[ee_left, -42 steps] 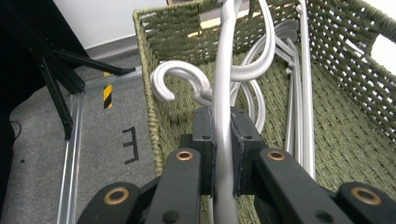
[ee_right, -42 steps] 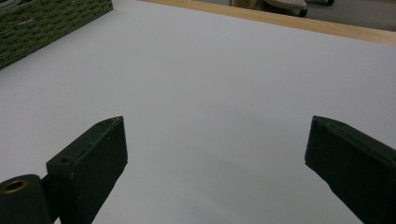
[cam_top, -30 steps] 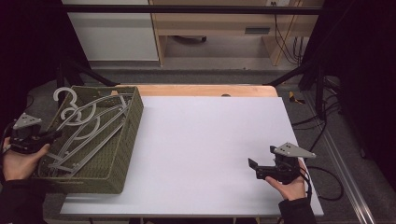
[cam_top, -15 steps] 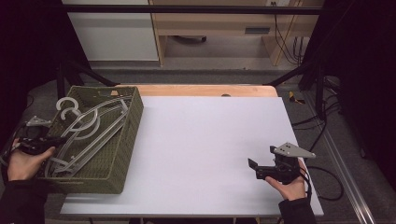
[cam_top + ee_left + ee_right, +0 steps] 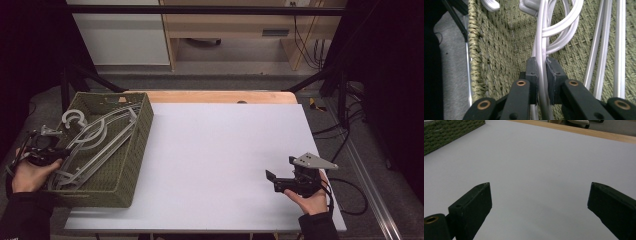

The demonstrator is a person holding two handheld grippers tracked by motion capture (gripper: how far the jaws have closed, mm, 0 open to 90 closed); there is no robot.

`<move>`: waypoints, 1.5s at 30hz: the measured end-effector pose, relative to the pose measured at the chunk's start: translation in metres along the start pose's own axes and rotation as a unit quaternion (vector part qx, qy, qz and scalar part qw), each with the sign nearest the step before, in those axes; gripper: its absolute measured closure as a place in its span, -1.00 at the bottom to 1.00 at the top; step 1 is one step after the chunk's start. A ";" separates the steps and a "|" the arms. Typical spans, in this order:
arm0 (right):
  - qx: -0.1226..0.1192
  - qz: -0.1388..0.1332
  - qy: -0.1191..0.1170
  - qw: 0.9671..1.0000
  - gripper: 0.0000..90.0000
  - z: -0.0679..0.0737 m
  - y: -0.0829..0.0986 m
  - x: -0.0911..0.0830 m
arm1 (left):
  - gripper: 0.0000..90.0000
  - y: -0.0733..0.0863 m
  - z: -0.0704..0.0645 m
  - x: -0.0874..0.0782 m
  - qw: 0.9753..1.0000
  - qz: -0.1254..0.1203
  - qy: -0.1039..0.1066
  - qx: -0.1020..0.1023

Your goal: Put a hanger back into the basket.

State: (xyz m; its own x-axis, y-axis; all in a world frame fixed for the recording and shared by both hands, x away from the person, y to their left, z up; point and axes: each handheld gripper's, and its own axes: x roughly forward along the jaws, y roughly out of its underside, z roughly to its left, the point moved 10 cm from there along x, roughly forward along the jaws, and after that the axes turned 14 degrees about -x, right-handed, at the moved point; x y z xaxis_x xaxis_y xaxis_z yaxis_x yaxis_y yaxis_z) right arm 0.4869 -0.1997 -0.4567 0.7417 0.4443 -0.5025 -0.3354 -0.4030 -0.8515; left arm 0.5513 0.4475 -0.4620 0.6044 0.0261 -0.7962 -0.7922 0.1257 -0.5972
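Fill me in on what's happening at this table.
A person works with a gripper in each hand. The left gripper is shut on a white hanger lying with others in the woven green basket at the table's left. The right gripper waits open above the bare white tabletop.

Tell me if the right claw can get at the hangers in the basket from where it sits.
Probably yes: the right claw is open over bare table, nothing between it and the basket of hangers.
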 end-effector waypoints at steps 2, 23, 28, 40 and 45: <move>0.000 0.000 0.000 1.000 -0.87 0.000 0.000 0.000 | 0.81 -0.002 0.002 -0.001 1.000 -0.014 -0.011 -0.008; -0.004 -0.005 0.001 1.000 -0.87 -0.001 -0.001 -0.001 | 0.03 -0.015 -0.012 -0.024 0.992 -0.085 0.082 -0.035; -0.004 -0.011 0.003 1.000 -0.87 -0.002 -0.003 -0.003 | -0.10 -0.024 -0.028 -0.038 0.986 -0.120 0.111 -0.038; 0.002 -0.042 -0.001 0.999 -0.88 -0.001 -0.012 -0.010 | -0.44 -0.026 -0.114 -0.087 0.941 -0.218 0.257 -0.038; 0.006 -0.053 -0.002 0.999 -0.89 -0.003 -0.014 -0.015 | -0.69 -0.019 -0.154 -0.094 0.931 -0.228 0.286 -0.019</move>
State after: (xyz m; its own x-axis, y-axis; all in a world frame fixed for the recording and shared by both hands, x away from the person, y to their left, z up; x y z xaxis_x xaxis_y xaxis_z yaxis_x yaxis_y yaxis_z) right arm 0.4824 -0.2030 -0.4373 0.7714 0.4871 -0.4094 -0.2620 -0.3432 -0.9020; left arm 0.4960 0.2898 -0.3907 0.7434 -0.5539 -0.3748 -0.4741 -0.0412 -0.8795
